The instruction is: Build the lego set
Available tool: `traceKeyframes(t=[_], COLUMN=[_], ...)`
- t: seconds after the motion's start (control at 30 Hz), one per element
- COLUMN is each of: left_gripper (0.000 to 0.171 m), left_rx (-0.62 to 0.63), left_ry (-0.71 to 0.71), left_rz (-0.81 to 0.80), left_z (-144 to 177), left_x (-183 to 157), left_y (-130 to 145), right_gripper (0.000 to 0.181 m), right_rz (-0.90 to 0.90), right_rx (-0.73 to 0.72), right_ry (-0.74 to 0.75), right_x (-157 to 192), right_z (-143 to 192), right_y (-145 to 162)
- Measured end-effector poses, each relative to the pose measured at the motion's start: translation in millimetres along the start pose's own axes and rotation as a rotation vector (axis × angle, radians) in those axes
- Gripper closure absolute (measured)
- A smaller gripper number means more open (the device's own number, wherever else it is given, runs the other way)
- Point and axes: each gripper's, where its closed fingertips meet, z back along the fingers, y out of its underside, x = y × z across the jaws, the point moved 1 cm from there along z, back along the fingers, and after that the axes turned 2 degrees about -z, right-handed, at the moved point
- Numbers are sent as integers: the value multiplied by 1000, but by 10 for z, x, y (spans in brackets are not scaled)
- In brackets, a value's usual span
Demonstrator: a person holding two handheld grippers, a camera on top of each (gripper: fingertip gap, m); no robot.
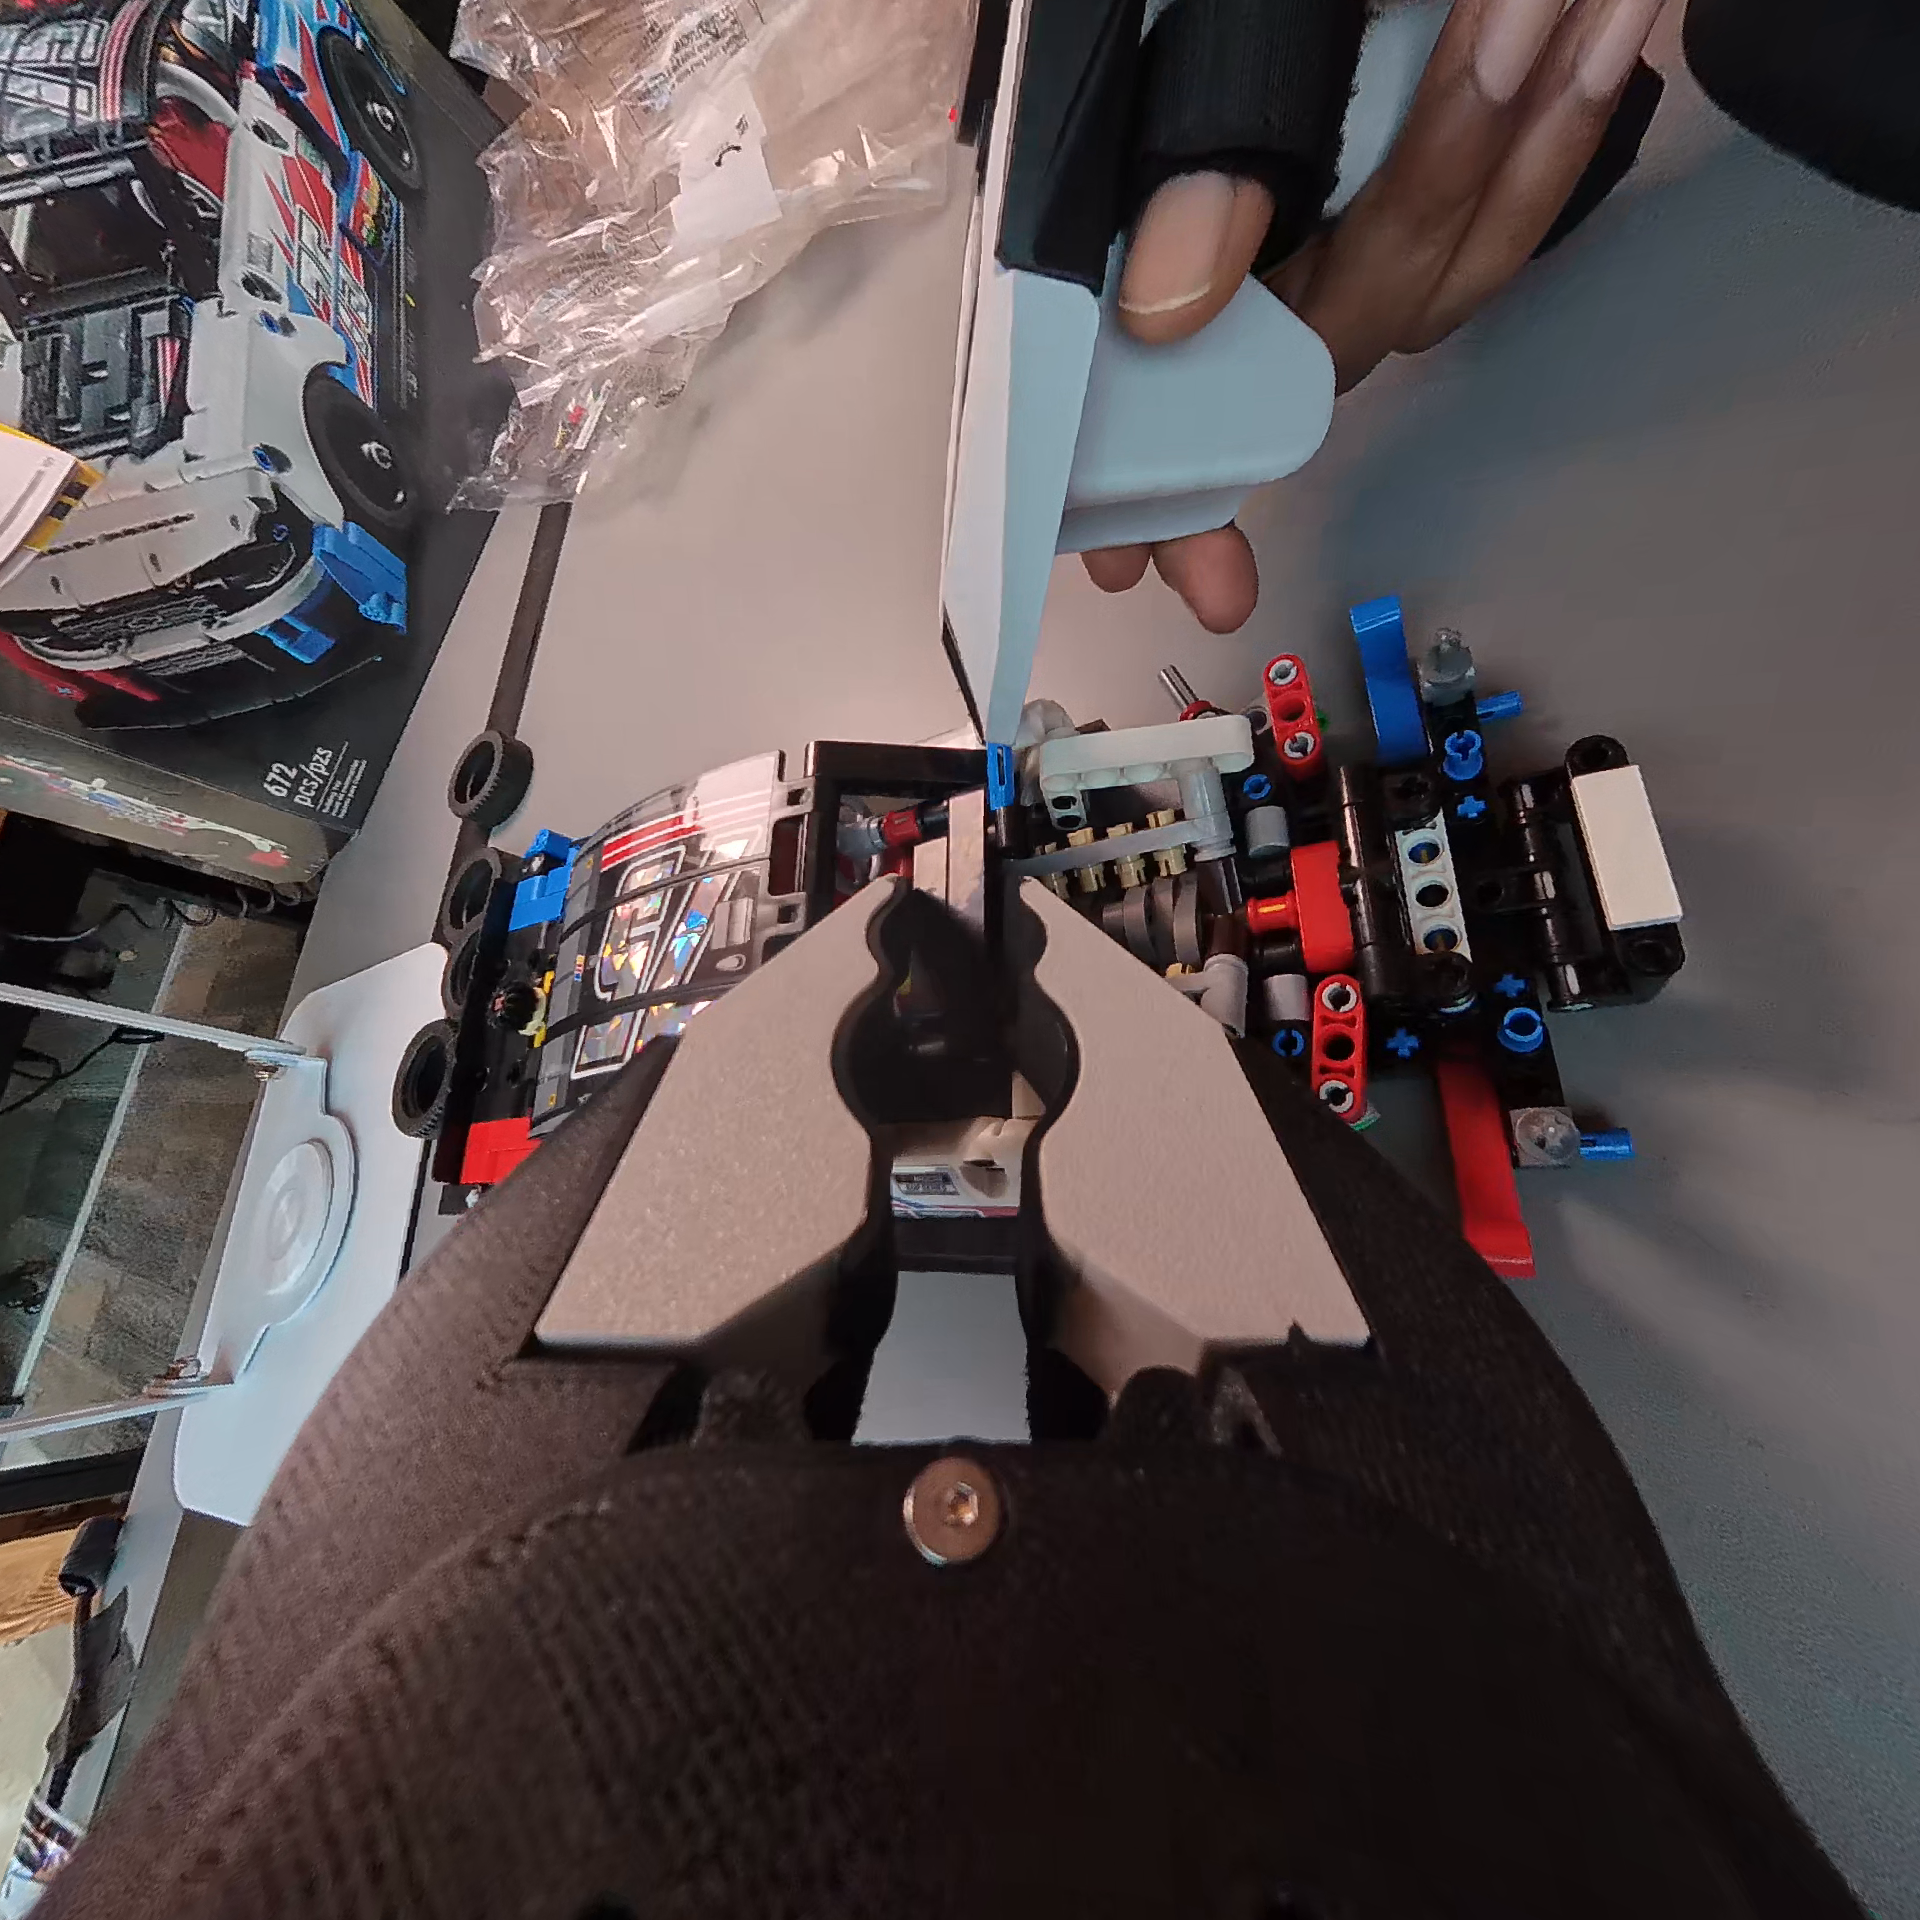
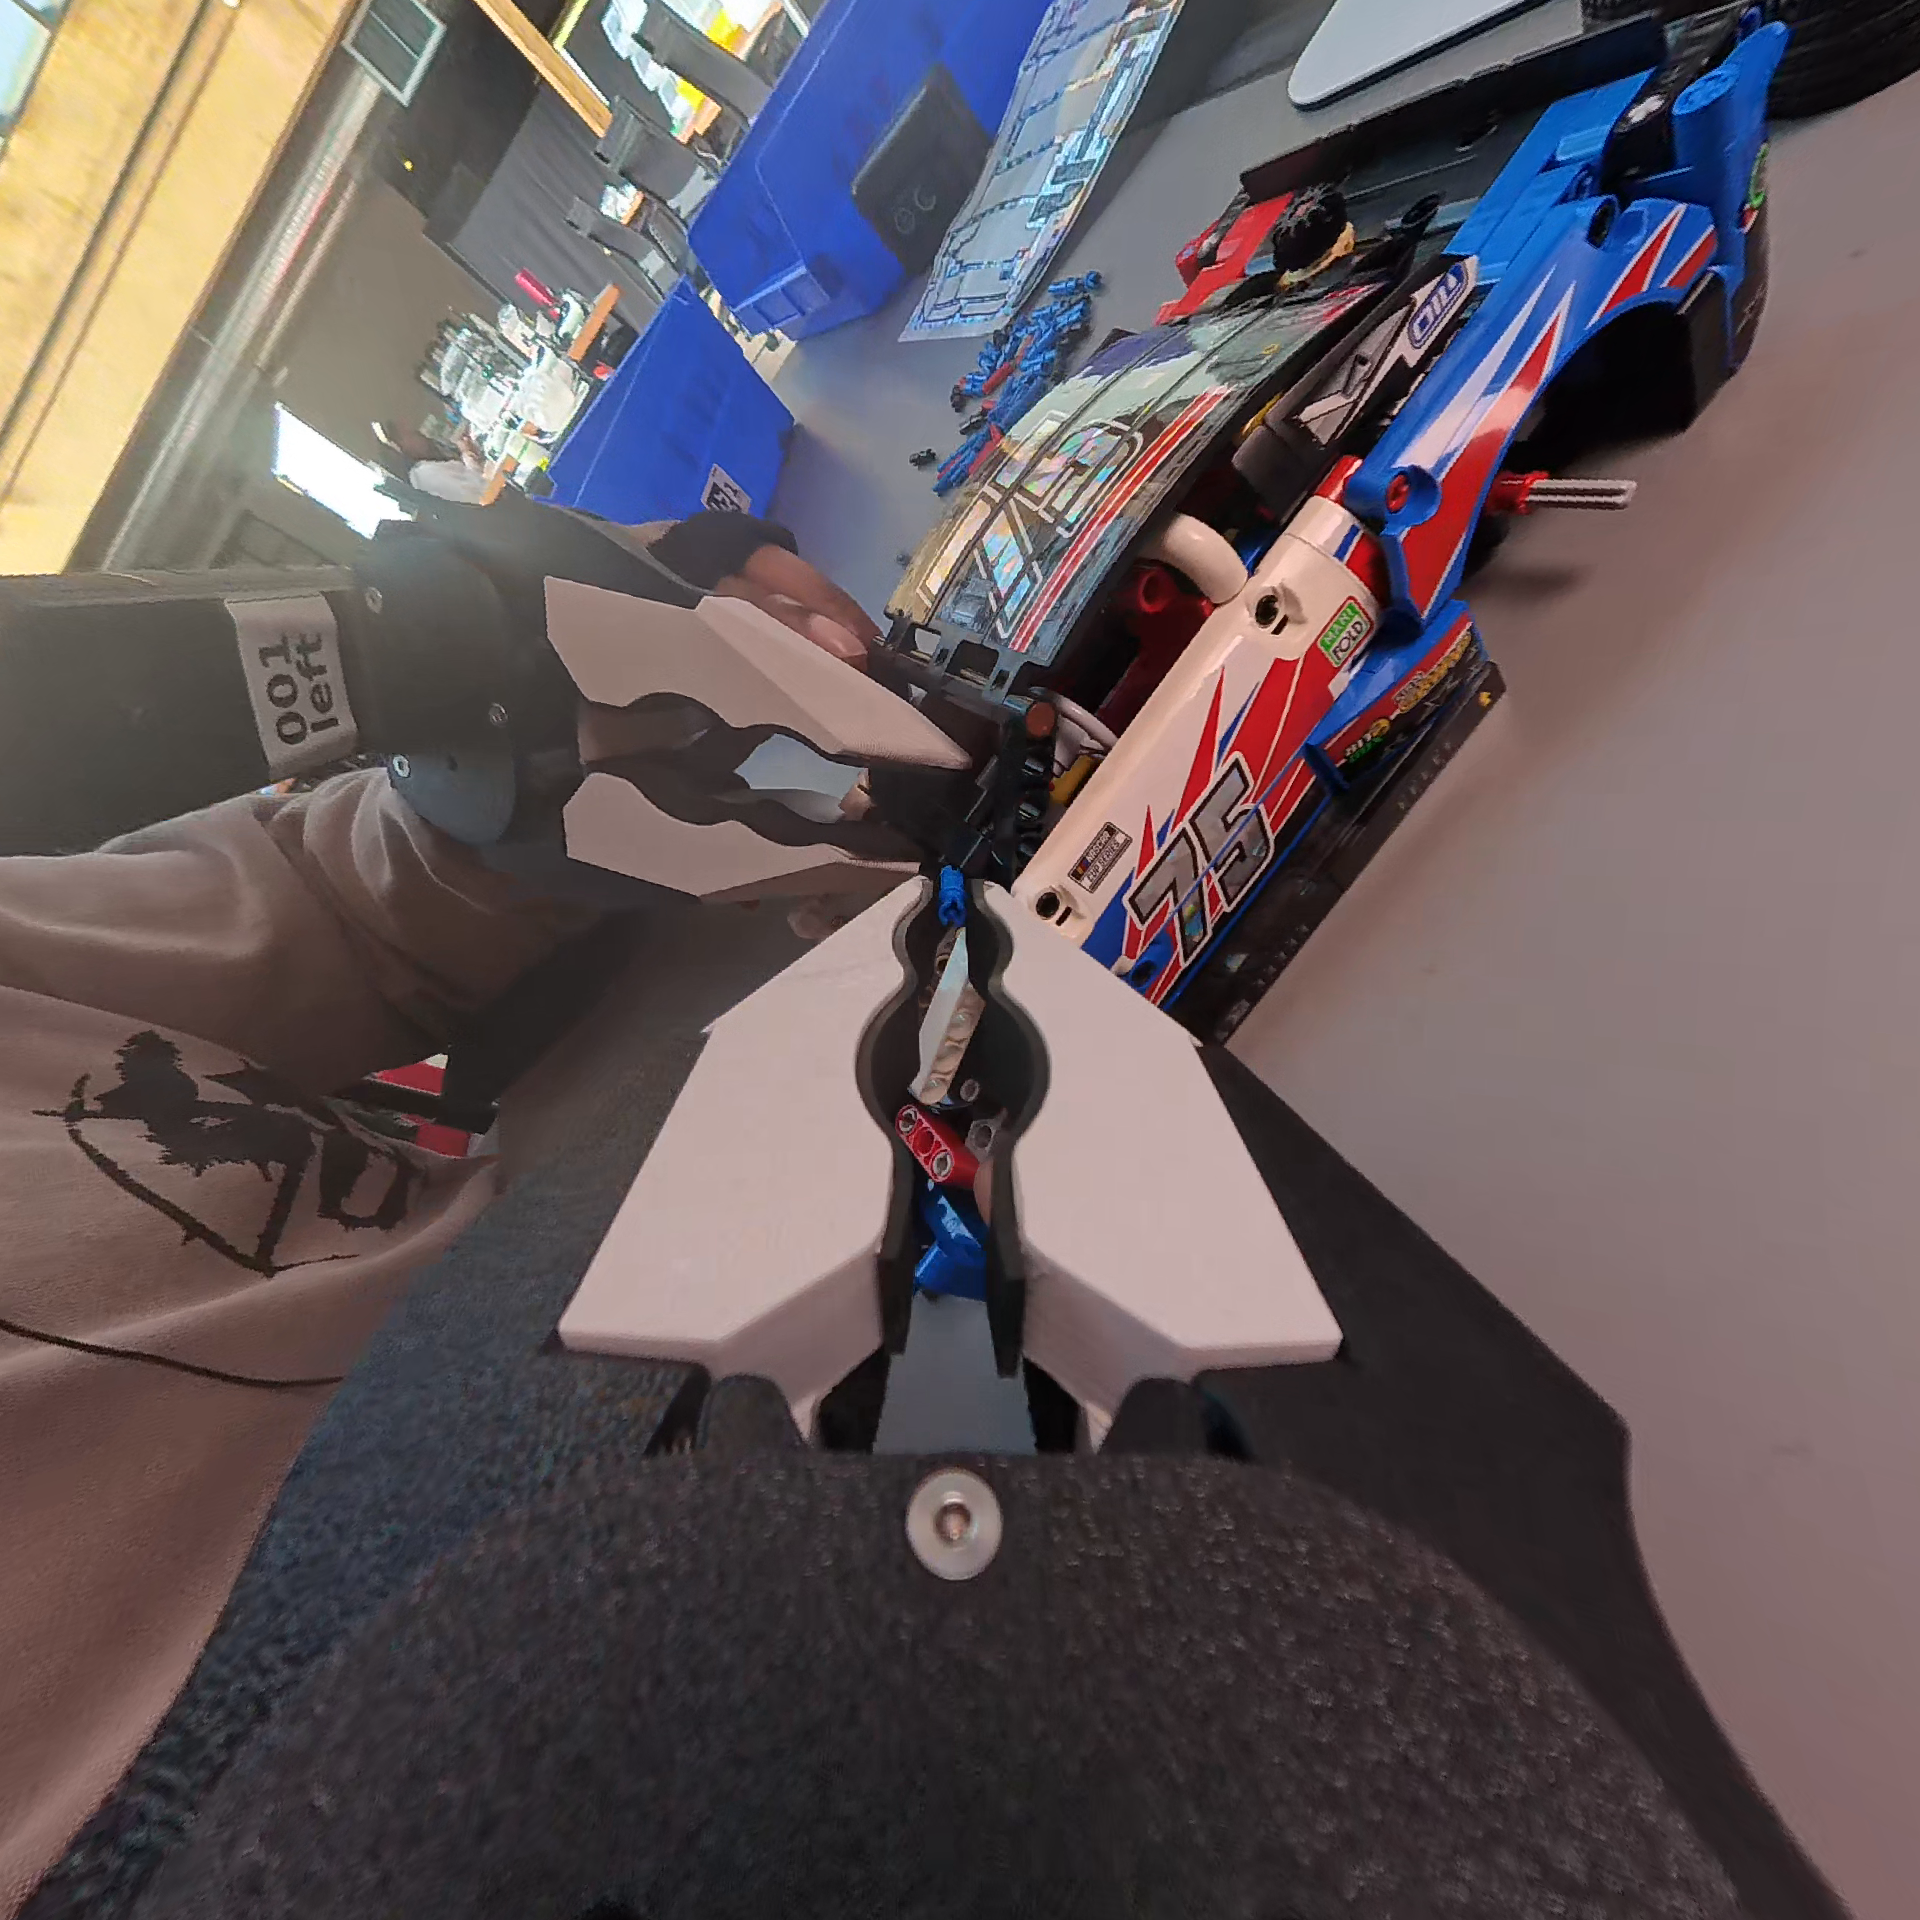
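We are clamping our left claw [image 1: 961,894] on the half-built car's [image 1: 1143,894] black frame on the table [image 1: 1714,520], our right claw [image 2: 951,891] pinching a blue pin [image 2: 948,896] beside it.

This looks like a lab or workshop floor rather than a home. A pale grey worktop [image 1: 748,582] carries the scene, with a printed set box [image 1: 208,395] lying at its far left edge and crumpled clear plastic bags [image 1: 675,229] beside it. Over in the right wrist view, big blue storage bins [image 2: 831,156] stand along the worktop's far edge, an open instruction sheet [image 2: 1049,156] lies near them, and behind rise dark equipment racks [image 2: 540,208] under wood-coloured walls, blurred with distance. Loose small blue pins [image 2: 1018,353] are scattered nearby.
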Motion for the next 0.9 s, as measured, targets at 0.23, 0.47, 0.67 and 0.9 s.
traceKeyframes(t=[0.23,0.47,0.67,0.9], left_gripper=[156,161,166,166], left_rx=[-40,-82,-104,-112], left_ry=[-35,-53,8,17], left_rz=[-12,-67,-95,-98], left_z=[11,36,86,125], left_x=[-1,-31,-47,-47], left_y=[-3,-22,-24,9], right_gripper=[179,179,179,179], right_rz=[34,-63,-168,44], right_rx=[11,-44,-86,-96], right_ry=[63,39,-18,-10], right_x=[14,35,72,102], right_z=[-10,-14,-48,-90], right_y=[15,27,38,53])
